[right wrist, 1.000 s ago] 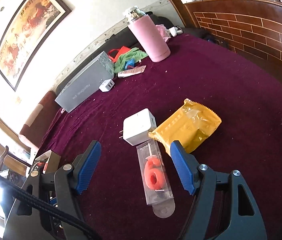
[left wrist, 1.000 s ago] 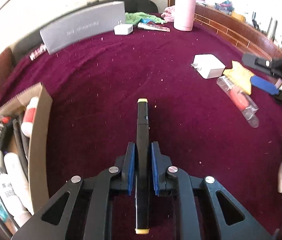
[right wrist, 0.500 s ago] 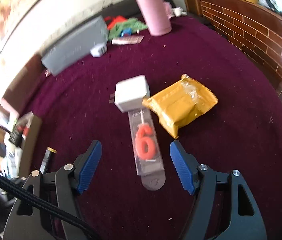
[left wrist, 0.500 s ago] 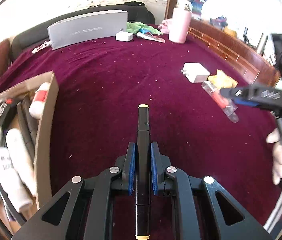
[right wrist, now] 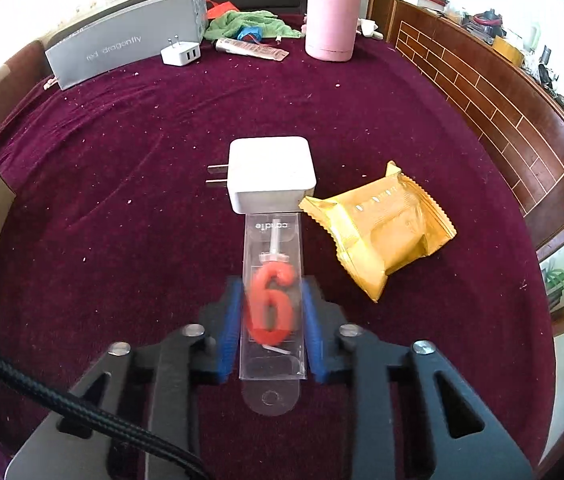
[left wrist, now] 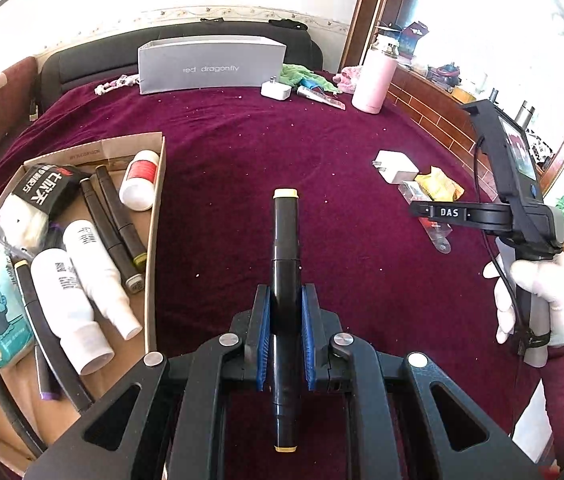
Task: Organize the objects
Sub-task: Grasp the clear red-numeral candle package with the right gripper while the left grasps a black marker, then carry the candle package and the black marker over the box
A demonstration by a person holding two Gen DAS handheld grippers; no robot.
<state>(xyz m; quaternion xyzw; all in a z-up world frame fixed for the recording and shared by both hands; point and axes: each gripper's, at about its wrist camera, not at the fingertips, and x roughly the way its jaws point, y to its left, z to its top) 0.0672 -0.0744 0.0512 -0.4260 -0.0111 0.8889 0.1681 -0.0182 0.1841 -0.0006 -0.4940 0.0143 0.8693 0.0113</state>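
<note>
My left gripper (left wrist: 285, 292) is shut on a black marker (left wrist: 286, 232) with yellow end caps, held above the maroon cloth just right of an open cardboard box (left wrist: 155, 216). The box holds white bottles, several markers and packets. My right gripper (right wrist: 272, 292) is closing its jaws on a clear candle box (right wrist: 272, 240) with a red "6" inside. The blue pads (right wrist: 231, 320) lie against both long sides of it. A white charger (right wrist: 270, 172) touches the candle box's far end, and a yellow snack packet (right wrist: 382, 232) lies to its right.
At the back of the cloth stand a grey carton (right wrist: 122, 48), a small white plug (right wrist: 181, 54), a tube (right wrist: 250, 48), a green cloth (right wrist: 250, 24) and a pink bottle (right wrist: 332, 12). A wooden ledge (right wrist: 482, 92) borders the right side. A gloved hand (left wrist: 542, 300) holds the right gripper.
The right jaws went from wide apart to closed against the candle box's sides. The left gripper rose and swung with the marker, bringing more of the cardboard box into view.
</note>
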